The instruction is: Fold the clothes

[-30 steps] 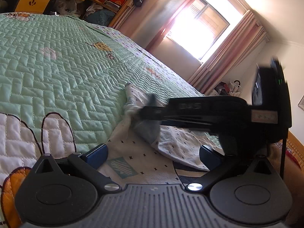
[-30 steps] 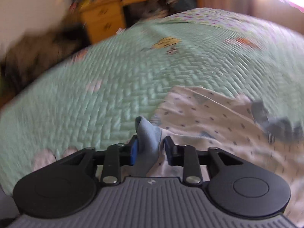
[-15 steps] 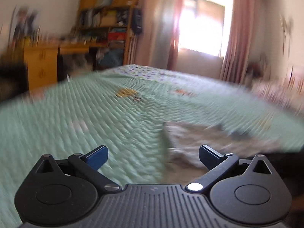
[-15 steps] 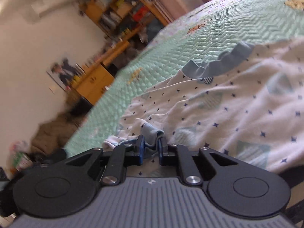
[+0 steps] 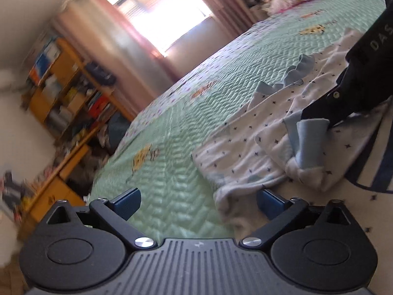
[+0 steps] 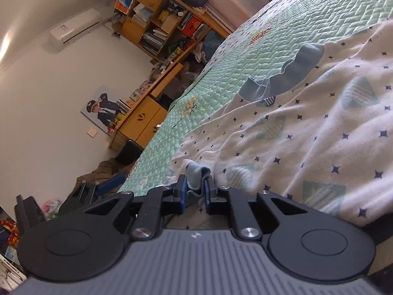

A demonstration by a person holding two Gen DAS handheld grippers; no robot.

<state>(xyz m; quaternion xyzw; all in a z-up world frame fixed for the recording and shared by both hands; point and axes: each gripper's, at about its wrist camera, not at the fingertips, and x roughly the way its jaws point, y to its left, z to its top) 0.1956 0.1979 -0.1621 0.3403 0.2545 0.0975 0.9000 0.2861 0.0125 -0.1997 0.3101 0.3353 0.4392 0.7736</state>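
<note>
A white garment with small dark stars and light blue trim (image 5: 265, 132) lies rumpled on the green quilted bed (image 5: 172, 127); it fills the right of the right wrist view (image 6: 307, 127). My right gripper (image 6: 195, 191) is shut on a light blue cuff (image 6: 196, 172) of the garment, and it shows in the left wrist view (image 5: 319, 118) holding that cuff (image 5: 309, 142) just above the cloth. My left gripper (image 5: 197, 202) is open and empty, low over the quilt at the garment's near edge. The blue collar (image 6: 287, 71) lies further back.
A wooden desk and bookshelf (image 6: 157, 36) packed with books stand beyond the bed's far side. A dark stool and a heap of clothes (image 6: 110, 164) sit on the floor by the desk. A bright curtained window (image 5: 157, 17) is behind the bed.
Both views have swung round. My right gripper has carried the blue cuff across the garment. My left gripper stays open and now sits at the garment's edge.
</note>
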